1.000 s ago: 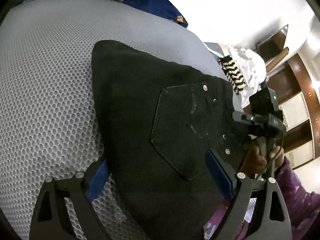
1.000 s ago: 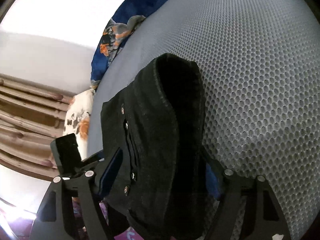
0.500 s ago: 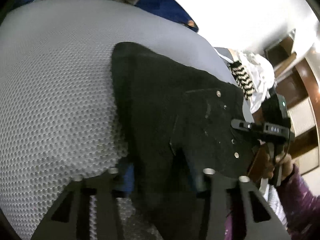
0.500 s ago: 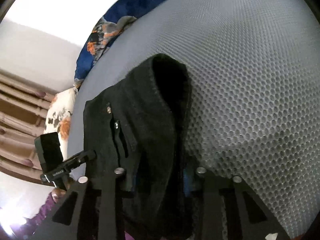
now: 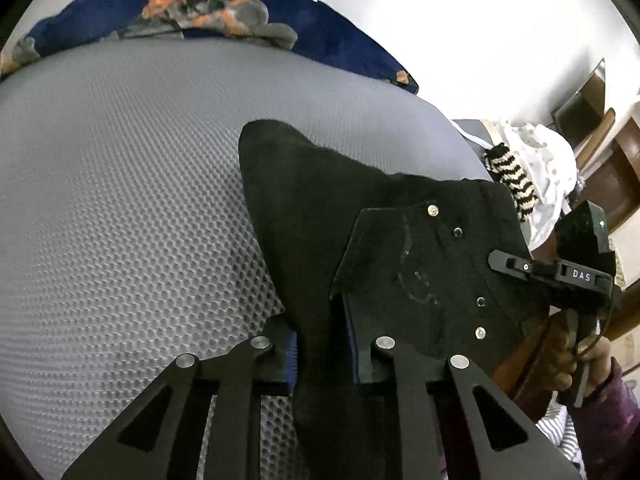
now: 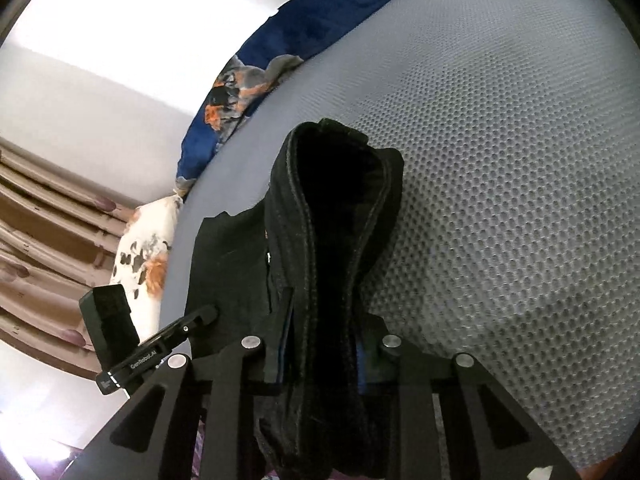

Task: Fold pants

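Observation:
Black denim pants lie folded on a grey mesh mattress, back pocket with rivets facing up. My left gripper is shut on a bunched near edge of the pants. My right gripper is shut on a thick folded edge of the pants, which rises in a ridge ahead of the fingers. The right gripper also shows in the left wrist view, at the pants' right edge, held by a hand. The left gripper shows in the right wrist view.
A blue floral pillow lies at the mattress's far end. White and striped clothes are heaped beside wooden furniture on the right. A floral cushion and brown curtain lie left in the right wrist view.
Both grippers have closed from open onto the pants' near edges. The cloth between the fingers has bunched up and lifted into ridges.

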{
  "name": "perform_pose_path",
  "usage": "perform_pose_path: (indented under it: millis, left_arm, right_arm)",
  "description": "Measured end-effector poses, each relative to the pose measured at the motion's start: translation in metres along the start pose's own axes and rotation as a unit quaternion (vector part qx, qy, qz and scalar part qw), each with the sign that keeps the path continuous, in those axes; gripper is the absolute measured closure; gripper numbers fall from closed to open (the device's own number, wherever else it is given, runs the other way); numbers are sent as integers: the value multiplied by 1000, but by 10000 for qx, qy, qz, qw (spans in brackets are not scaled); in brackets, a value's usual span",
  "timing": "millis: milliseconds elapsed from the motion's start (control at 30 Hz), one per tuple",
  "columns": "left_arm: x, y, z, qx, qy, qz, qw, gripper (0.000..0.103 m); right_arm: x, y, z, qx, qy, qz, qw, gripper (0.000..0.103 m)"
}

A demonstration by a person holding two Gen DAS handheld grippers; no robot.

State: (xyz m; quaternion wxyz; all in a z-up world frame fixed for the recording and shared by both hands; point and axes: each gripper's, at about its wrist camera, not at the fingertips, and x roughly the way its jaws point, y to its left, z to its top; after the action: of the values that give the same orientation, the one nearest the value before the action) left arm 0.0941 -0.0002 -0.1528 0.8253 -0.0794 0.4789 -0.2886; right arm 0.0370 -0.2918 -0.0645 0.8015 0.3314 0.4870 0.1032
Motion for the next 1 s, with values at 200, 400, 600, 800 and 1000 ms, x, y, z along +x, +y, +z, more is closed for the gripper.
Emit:
perform_pose_path:
  millis: [200, 400, 600, 800, 1000]
  left_arm:
    - [-24, 13, 0, -11, -224, 274, 9994, 84]
    - [-28, 18, 1, -61, -285, 438, 9986, 84]
    - [-23, 20, -3, -21, -261, 499, 9984, 84]
    - [-21, 13, -2, 110, -274, 632, 9976, 84]
    - [-20, 11, -4, 167, -313, 717, 9968, 84]
  right_arm:
    - [14, 14, -6, -13, 48, 193, 9998, 80]
    - [29, 23, -7, -69, 155, 220, 9996, 80]
    - [39, 23, -2, -88, 362, -1, 9993, 69]
    - [52, 23, -1, -135, 511, -61, 9986, 62]
    - [45, 32, -2, -271, 393, 63, 9988, 75]
